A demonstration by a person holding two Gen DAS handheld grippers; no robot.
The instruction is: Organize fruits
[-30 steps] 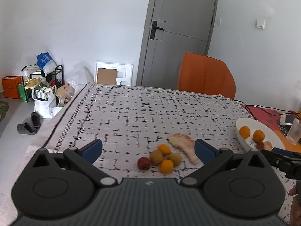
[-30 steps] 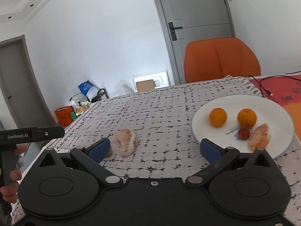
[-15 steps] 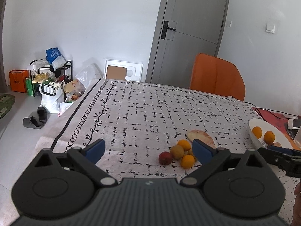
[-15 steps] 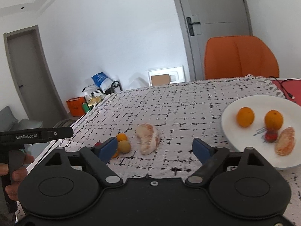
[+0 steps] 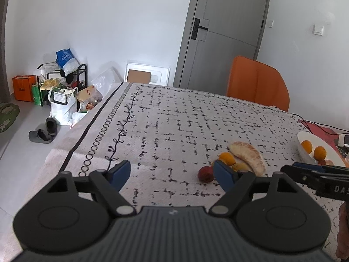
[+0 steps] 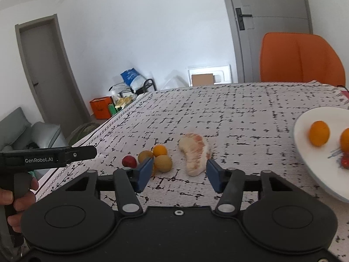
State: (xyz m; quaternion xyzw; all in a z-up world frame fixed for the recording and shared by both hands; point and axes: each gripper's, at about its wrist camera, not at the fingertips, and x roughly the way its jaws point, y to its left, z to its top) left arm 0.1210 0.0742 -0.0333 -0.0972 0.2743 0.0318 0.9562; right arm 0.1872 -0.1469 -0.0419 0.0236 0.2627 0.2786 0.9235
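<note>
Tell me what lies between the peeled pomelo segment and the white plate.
Only bare patterned tablecloth separates the pomelo segment from the white plate, clearest in the right wrist view.

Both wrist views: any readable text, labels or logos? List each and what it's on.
"GenRobot.AI": white print on the left gripper's black body, seen from the right wrist view.
"DAS", cut off by the frame edge: on the right gripper's body.
Orange bag logo: too small to read.
Blue bag print: blurred.

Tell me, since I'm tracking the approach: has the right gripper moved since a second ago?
Yes. The right gripper has swung left, away from the white plate, and now frames the peeled pomelo piece instead.
</note>
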